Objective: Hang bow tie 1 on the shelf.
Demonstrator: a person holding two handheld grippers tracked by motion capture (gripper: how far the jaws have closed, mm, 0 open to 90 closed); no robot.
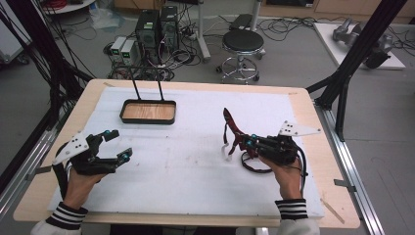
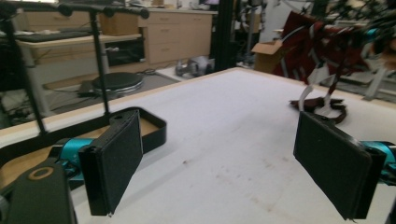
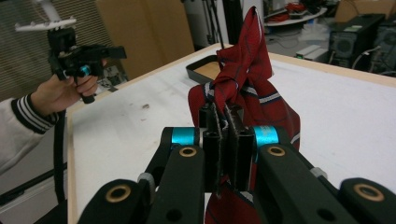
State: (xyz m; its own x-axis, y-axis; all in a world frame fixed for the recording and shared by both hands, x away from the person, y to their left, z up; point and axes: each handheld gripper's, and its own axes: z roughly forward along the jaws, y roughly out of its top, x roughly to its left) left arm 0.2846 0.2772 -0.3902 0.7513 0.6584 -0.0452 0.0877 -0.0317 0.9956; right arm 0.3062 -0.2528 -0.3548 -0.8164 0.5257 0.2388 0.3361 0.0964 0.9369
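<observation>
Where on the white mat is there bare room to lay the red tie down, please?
The widest bare stretch of the white mat lies between the left gripper and the red tie, below the tray. It is crowded only around the right gripper.

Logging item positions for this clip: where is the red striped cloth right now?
In the high view the red striped cloth is right of the table's centre, clamped in the right gripper and raised, well right of the wooden-bottomed tray.

One red tie point(image 1: 234, 131); one tray point(image 1: 148, 112); two tools: left tool point(image 1: 115, 145), right tool point(image 1: 247, 144)
</observation>
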